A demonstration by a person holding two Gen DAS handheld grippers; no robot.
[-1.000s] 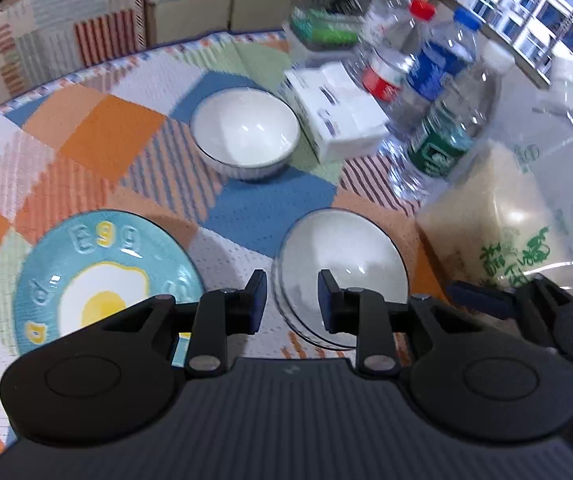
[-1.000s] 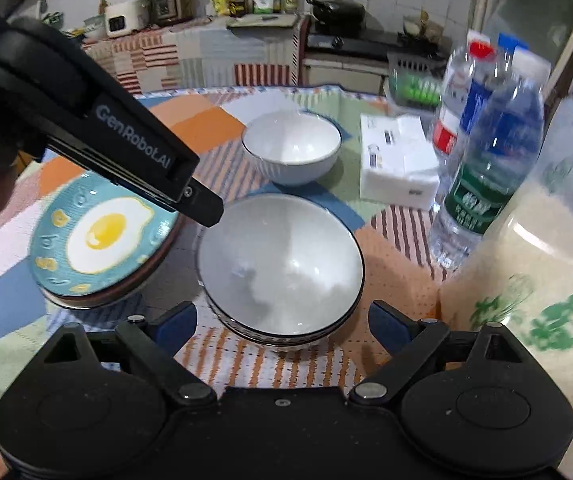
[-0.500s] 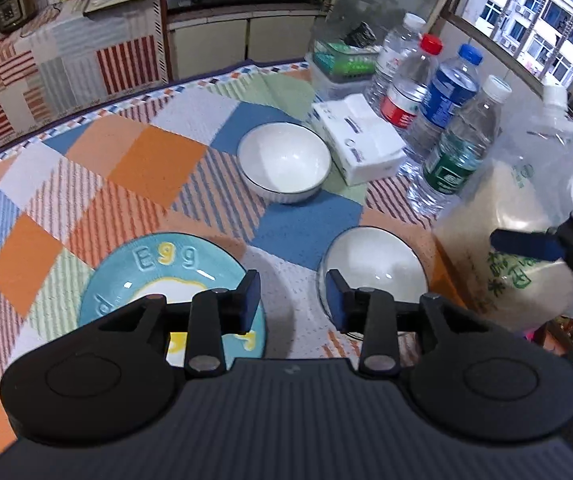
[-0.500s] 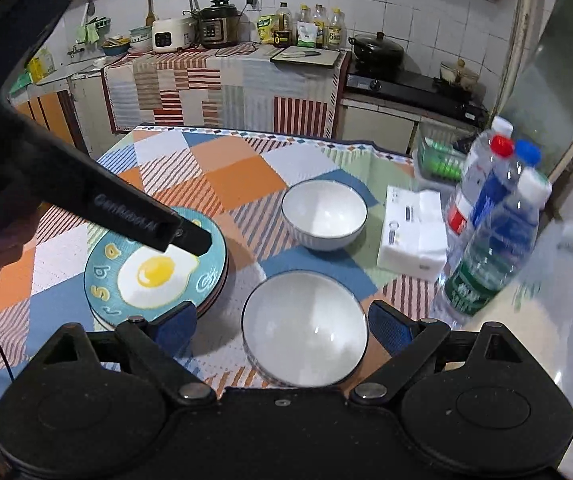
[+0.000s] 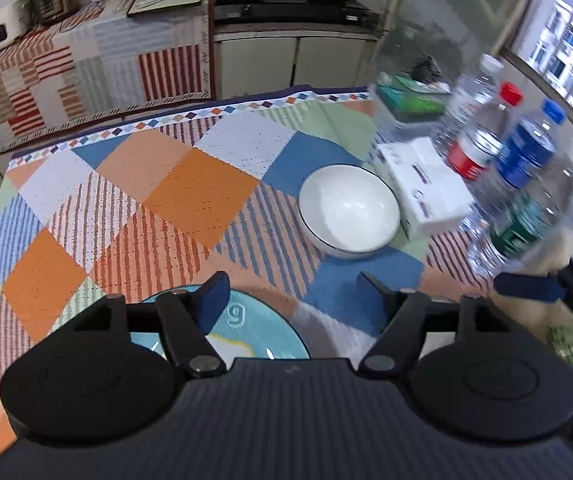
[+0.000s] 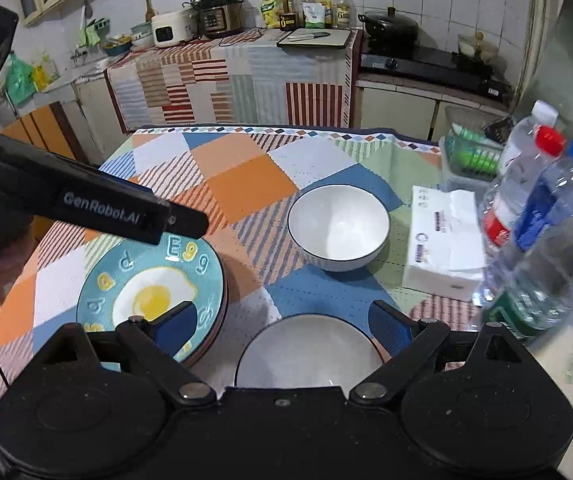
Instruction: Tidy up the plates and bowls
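The left gripper [image 5: 292,294] is opening, its jaws empty above the round egg-print plate [image 6: 154,292] at lower left. The right gripper [image 6: 282,324] hangs spread wide and empty over a glossy white bowl [image 6: 306,354]. Another bowl [image 6: 338,232] sits upright mid-table [image 6: 246,176].

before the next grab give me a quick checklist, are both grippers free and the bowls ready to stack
1. Left gripper empty: ok, jaws opening, nothing between them.
2. Right gripper empty: ok, open above the near bowl.
3. Far bowl upright, empty: ok.
4. Near bowl upright: ok; partly hidden by the gripper.
5. Egg plate flat on the cloth: ok.
6. Room around far bowl: not ok, tissue pack and bottles crowd one side.
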